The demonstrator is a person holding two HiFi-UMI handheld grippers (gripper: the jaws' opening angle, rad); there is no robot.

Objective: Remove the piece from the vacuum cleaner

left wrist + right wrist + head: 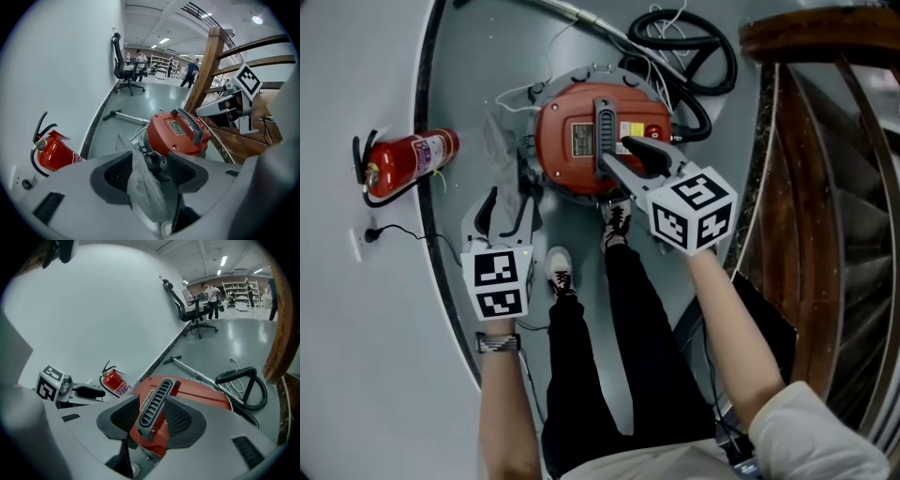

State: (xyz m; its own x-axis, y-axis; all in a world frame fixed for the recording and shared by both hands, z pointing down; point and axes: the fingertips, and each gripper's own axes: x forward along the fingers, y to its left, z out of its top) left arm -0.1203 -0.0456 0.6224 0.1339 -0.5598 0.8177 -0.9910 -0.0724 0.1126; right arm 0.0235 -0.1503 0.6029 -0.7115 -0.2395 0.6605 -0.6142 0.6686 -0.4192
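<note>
Vacuum cleaner (572, 141), red and drum-shaped, stands on the grey floor by the wall, just ahead of the person's shoes, with its grey carry handle (605, 122) running across the top. The right gripper (614, 150) has its jaws apart on either side of that handle, and there is a gap at each pad, so nothing is clamped. The left gripper (511, 202) is spread wide at the machine's side. Between its jaws sit a black fitting (153, 161) and a crumpled sheet of clear plastic (140, 187), neither of them pinched.

Which part is meant to come off is not plain (the side fitting seems the likeliest).

The risks follow from that. If the left jaws close now, they may catch only the slippery plastic and slide off the fitting. If the right jaws grip the handle off-centre, a pull from the left could tip or drag the whole drum, since it looks free to shift on the smooth floor. The fire extinguisher (408, 159) stands close on the left, where a jerked elbow could knock it.
</note>
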